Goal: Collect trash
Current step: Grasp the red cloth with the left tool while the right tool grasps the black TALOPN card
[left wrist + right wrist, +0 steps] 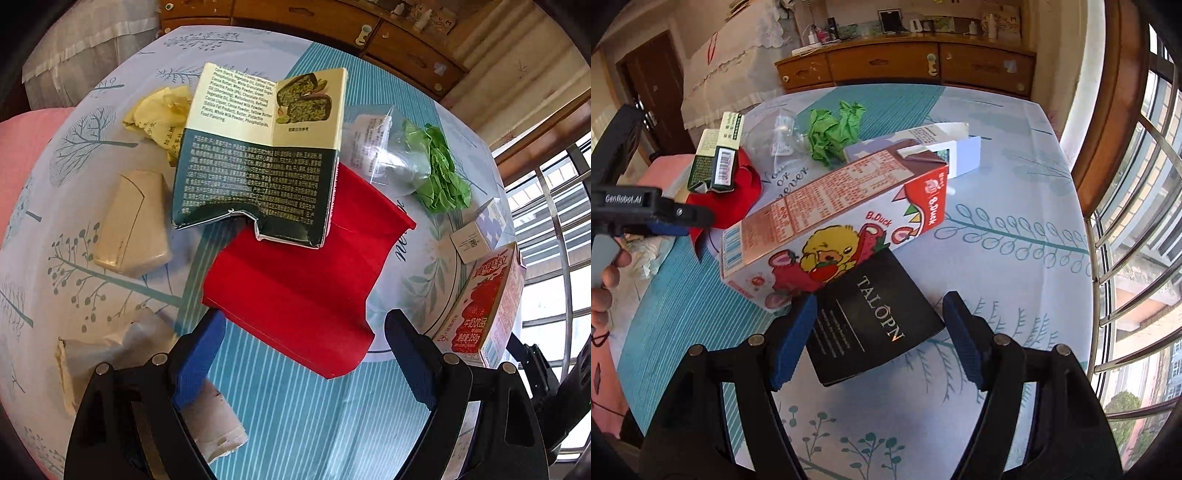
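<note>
**Now both grippers hang over the litter, nothing picked up yet**

Plainly I have a choice of targets. My left gripper [306,354] has its jaws spread wide and empty, straddling the near corner of the red paper [295,291], which lies flat on the tablecloth [295,424]. A torn green box [255,162] rests on the far part of that paper. My right gripper [879,339] is likewise released, holding nothing, with the black box [871,325] lying between its fingers; whether the left pad touches the box's edge I cannot tell. The milk carton [827,229] lies on its side just beyond, overlapping the far end of the black box.

I judge the step in hand is the first grasp. To do it well I would lower the right gripper squarely over the black box so both pads meet its long sides, then close without nudging the carton. On the left, flat paper gives little to bite; I would pinch its raised near corner, and expect the green box to slide as the paper lifts.

Crumpled green paper [834,133], a clear plastic bag [775,144], yellow wrappers [159,114] and a beige packet [136,225] wait farther off.
</note>
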{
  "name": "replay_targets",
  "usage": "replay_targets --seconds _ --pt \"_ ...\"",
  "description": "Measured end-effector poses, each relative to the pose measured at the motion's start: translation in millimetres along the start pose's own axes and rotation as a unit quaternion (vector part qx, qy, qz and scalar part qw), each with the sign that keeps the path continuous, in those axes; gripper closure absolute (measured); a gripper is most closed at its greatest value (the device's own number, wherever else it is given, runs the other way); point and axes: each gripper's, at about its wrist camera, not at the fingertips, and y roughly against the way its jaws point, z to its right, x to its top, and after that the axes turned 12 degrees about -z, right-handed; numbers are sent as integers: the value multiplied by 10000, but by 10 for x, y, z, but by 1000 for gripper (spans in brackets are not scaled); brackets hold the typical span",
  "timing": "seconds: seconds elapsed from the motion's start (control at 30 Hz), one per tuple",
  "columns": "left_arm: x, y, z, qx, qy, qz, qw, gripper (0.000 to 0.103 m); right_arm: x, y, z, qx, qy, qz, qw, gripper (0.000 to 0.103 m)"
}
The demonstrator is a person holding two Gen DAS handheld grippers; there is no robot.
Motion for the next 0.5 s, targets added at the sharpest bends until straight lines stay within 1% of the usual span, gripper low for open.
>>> replay_targets --seconds 0.13,0.2,0.23,0.27,0.3,0.33,0.37,0.4,0.43,0.47,0.5 --pt "82 -18 51 79 155 55 9998 14 -62 -11 -187 -181 405 -74 9990 32" --pt "113 -31 91 196 234 95 9995 14 -69 -28 -253 -265 540 -110 9981 31" --pt "122 -38 115 297 264 145 9991 18 -74 -33 -287 -267 601 -114 9978 31" --pt "127 -43 139 449 283 223 9983 26 -81 -35 -316 -246 654 -115 9975 30" --pt "128 -42 157 594 273 288 9974 30 -85 -39 -346 -243 704 -119 9972 30" --pt "134 -54 173 741 241 353 9963 40 -91 -41 -371 -242 737 -121 9969 30" --pt "127 -57 189 868 209 422 9951 52 -97 -37 -384 -251 749 -116 9968 30" --pt "113 -55 188 908 186 492 9945 57 -101 -44 -401 -257 755 -117 9967 30" --pt "99 -25 142 873 178 540 9946 67 -105 -45 -413 -242 764 -129 9967 30" --pt "94 -22 129 827 154 560 9949 74 -114 -42 -418 -212 769 -150 9967 30" --pt "89 -23 115 786 121 569 9952 77 -129 -37 -424 -189 774 -164 9967 30"
